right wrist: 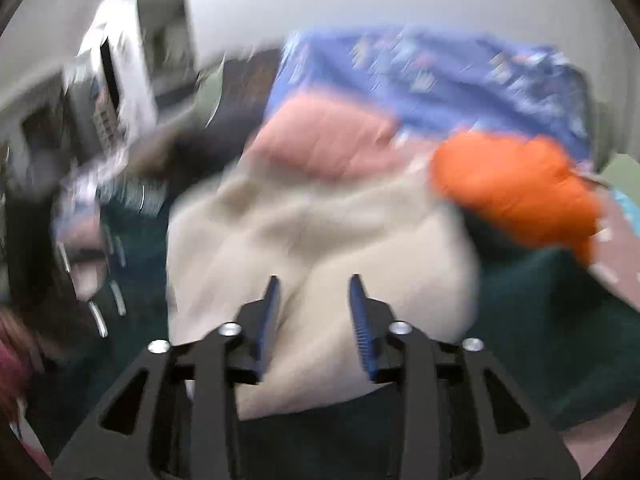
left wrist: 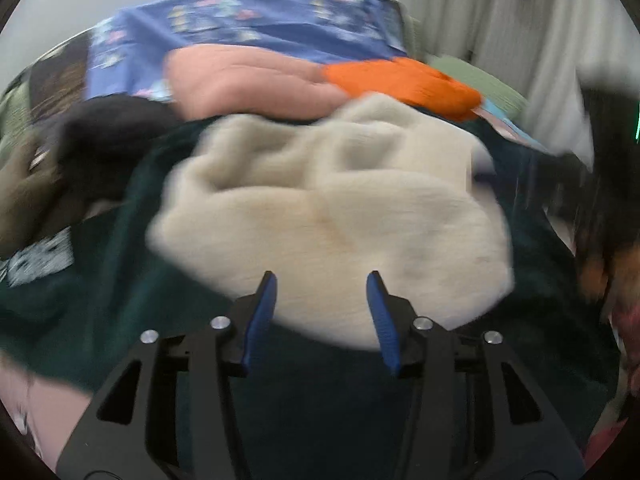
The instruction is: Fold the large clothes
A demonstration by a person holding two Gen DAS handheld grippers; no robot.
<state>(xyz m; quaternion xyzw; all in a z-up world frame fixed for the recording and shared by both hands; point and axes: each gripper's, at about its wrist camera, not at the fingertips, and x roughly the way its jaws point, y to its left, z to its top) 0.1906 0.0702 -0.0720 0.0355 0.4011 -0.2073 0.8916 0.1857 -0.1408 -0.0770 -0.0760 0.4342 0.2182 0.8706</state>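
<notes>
A cream fleecy garment (left wrist: 328, 200) lies in a rumpled heap on a dark green cloth (left wrist: 120, 280). My left gripper (left wrist: 321, 278) hangs just above its near edge. The blue pads stand apart with nothing pinched between them. In the right wrist view the same cream garment (right wrist: 320, 232) fills the middle, and my right gripper (right wrist: 314, 280) is over its near part. Its jaws are parted too, with a crease of the cloth showing below the gap, and the pads do not press on it. Both views are blurred.
Behind the cream heap lie a pink garment (left wrist: 248, 80), an orange garment (left wrist: 400, 80) and a blue flowered sheet (left wrist: 260, 20). A black garment (left wrist: 100, 140) is at the left and a pale curtain (left wrist: 500, 20) at the back right. Shelving (right wrist: 112, 80) shows at the left.
</notes>
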